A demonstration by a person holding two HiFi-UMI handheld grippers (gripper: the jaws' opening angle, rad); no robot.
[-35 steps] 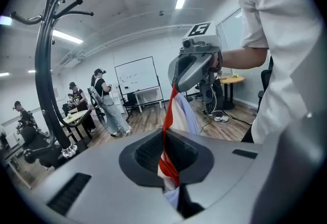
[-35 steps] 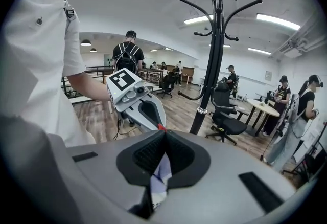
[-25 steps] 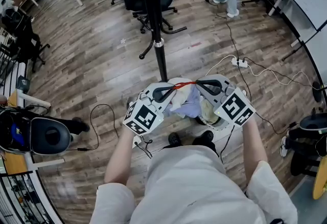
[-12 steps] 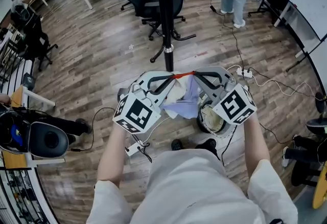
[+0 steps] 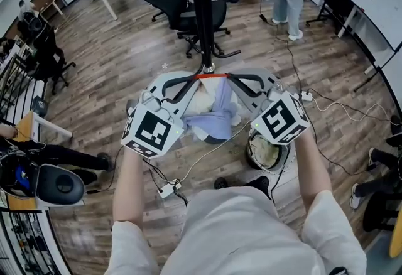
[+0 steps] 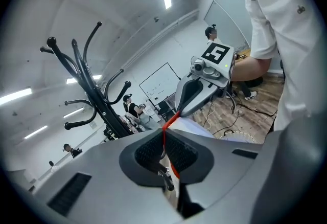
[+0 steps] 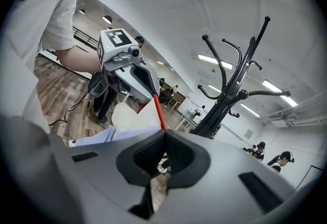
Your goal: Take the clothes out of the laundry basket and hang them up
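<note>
Both grippers are clamped tight. The left gripper (image 5: 186, 81) and the right gripper (image 5: 236, 79) each pinch one end of what looks like a thin red hanger (image 5: 210, 76), stretched taut between their tips. The pale lavender garment (image 5: 213, 122) hangs in a bunch just below both sets of jaws, with a cream piece tucked behind it. The laundry basket (image 5: 267, 153) sits on the floor beneath the right gripper. The black coat stand (image 5: 202, 16) rises directly ahead of the tips.

The danger from here is that bunched cloth. It is draped loosely, and a tilt of either gripper could likely slide it off one end. The hanger itself is slim, so uneven pull between the two hands might tug it out of one pinch. The stand's curved arms (image 6: 84, 59) crowd the space above the jaws and could catch the fabric on the way up.

Compared with a second ago, the pair has travelled up and forward. The hanger now sits right at the stand's pole, and the basket is uncovered, no longer hidden under the load.
</note>
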